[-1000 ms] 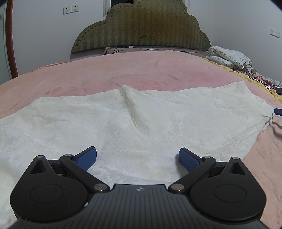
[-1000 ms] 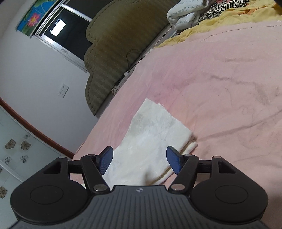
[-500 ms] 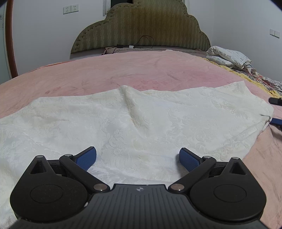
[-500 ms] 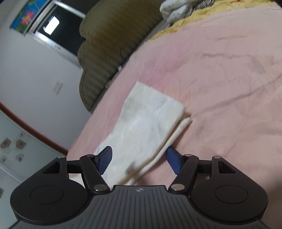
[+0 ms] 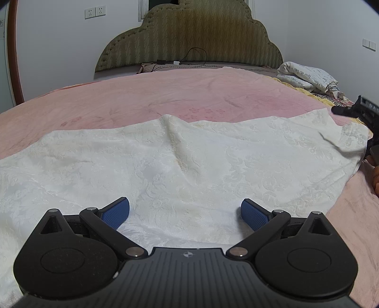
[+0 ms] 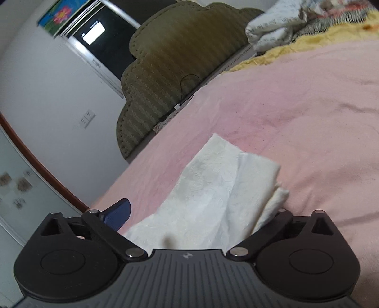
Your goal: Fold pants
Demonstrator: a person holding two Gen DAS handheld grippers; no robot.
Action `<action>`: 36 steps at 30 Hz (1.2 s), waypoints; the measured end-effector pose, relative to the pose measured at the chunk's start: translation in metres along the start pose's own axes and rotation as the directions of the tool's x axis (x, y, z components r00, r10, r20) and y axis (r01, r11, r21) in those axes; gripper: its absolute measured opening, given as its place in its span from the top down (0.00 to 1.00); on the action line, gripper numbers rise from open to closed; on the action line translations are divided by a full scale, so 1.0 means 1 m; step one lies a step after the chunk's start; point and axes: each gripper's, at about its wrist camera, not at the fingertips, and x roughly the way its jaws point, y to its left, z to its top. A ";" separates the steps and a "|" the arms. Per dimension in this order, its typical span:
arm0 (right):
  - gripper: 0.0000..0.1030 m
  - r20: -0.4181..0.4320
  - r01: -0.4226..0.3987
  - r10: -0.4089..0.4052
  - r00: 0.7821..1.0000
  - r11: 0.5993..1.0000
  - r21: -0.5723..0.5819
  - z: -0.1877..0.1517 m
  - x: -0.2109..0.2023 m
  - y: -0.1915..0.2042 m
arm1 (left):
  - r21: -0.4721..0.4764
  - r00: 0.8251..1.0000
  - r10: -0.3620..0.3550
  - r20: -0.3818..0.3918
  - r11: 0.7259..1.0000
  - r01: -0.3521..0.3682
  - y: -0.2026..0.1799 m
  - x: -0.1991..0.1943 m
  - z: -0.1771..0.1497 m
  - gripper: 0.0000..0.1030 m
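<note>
The white patterned pants (image 5: 189,161) lie spread across the pink bedspread (image 5: 165,94). My left gripper (image 5: 185,213) is open, low over the near edge of the fabric, with nothing between its blue pads. In the right wrist view the leg end of the pants (image 6: 220,189) lies between the fingers of my right gripper (image 6: 196,213). That gripper is open; its left blue pad (image 6: 117,213) shows and the cloth hides the right pad. The right gripper also shows at the right edge of the left wrist view (image 5: 366,116), at the leg end.
An olive padded headboard (image 5: 189,38) stands at the far end with a black cable on it. A folded white quilt (image 5: 305,75) and yellow bedding (image 6: 296,47) lie at the far right. Wall sockets (image 5: 94,11) are on the white wall.
My right gripper has moved forward onto the leg end, so the cloth now sits between its fingers and covers the right pad. It has come into the left wrist view. The left gripper has stayed still.
</note>
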 end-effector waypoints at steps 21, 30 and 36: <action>0.59 0.017 0.112 -0.113 0.993 0.992 0.050 -0.003 -0.007 -0.006 | 0.000 1.000 -0.001 0.000 1.000 0.001 0.000 0.000 0.000 0.00; 0.89 0.028 0.095 -0.096 0.995 0.994 0.050 -0.003 -0.010 -0.004 | -0.011 1.000 0.002 0.024 1.000 -0.001 0.000 -0.006 0.001 0.12; 0.89 0.063 0.090 -0.083 0.995 0.989 -0.114 -0.001 -0.017 0.029 | -0.135 0.993 -0.115 0.026 0.984 0.118 0.005 -0.008 0.030 0.18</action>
